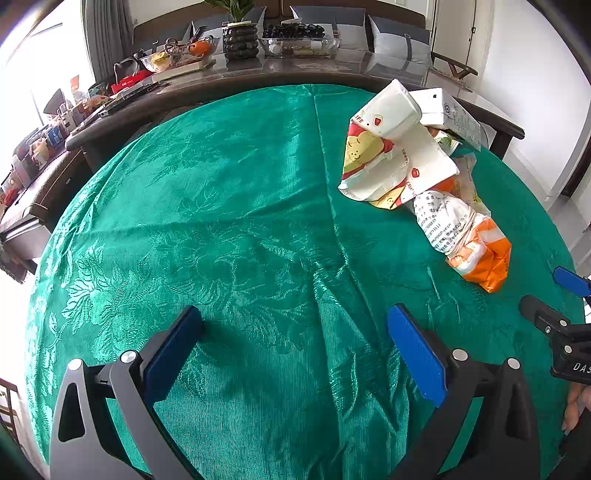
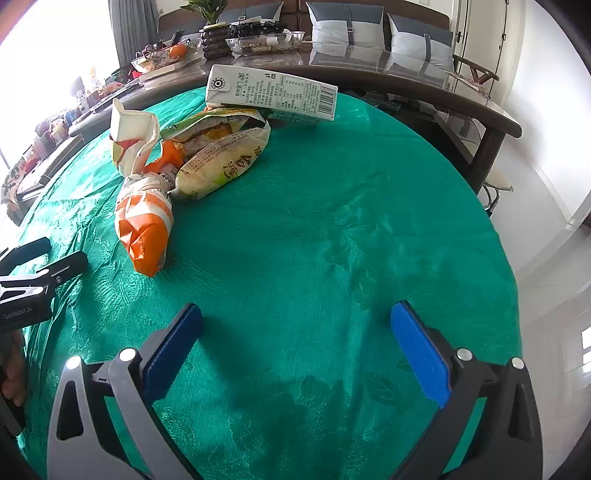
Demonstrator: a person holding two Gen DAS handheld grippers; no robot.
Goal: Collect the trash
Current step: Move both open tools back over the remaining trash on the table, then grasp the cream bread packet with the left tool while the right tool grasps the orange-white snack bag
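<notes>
A heap of trash lies on the green tablecloth. It holds a white paper bag with red and yellow print, an orange-and-white wrapper, a pale snack bag and a white carton leaning on top. In the right wrist view the orange-and-white wrapper and the paper bag sit at the upper left. My left gripper is open over bare cloth, left of the heap. My right gripper is open too, with the heap ahead and to its left. Each gripper shows at the edge of the other's view.
Behind the green table stands a dark long table with a plant pot, glass trays and clutter. Cushioned chairs line its far side. The green cloth is bare on the right half. A hand shows at the left edge.
</notes>
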